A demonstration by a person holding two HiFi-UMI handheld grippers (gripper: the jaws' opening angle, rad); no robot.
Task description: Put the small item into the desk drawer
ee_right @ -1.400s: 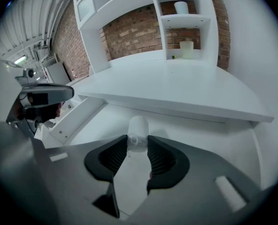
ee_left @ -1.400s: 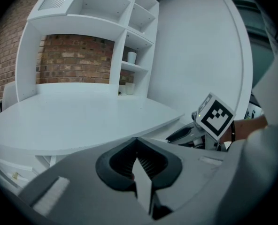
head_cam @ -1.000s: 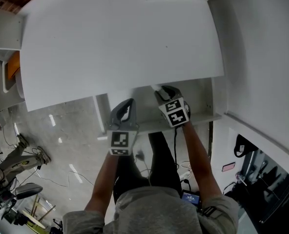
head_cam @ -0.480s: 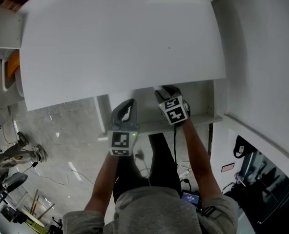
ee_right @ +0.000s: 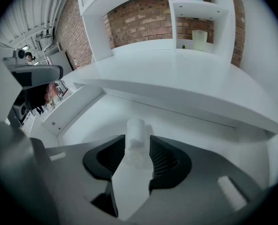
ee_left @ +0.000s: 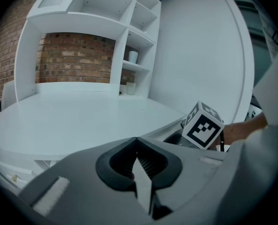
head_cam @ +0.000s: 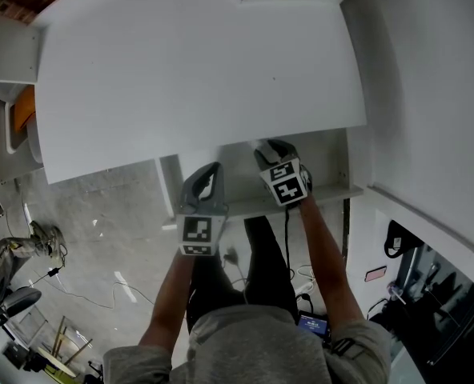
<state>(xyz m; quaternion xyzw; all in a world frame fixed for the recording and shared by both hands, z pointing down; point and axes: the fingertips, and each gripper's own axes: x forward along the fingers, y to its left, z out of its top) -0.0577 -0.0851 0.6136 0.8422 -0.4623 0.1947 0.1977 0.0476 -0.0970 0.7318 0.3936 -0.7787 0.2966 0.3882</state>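
1. Compared with a second ago, both grippers sit almost where they were, but the right gripper (ee_right: pixel 136 143) has its jaws opening wider.
2. The small item (ee_right: pixel 135 127), a pale cylinder, lies between the pads and pokes out ahead of the tips. A sliver of gap shows on each side, so it looks released.
3. Beneath and ahead of the jaws is the drawer (ee_right: pixel 94 114) floor, and the desk top (ee_right: pixel 186 81) overhangs above.
4. Off to its left, the left gripper (ee_left: pixel 138 157) waits with jaws together on nothing.
5. The placing looks nearly done. What seems left is withdrawing the right gripper and closing the drawer.
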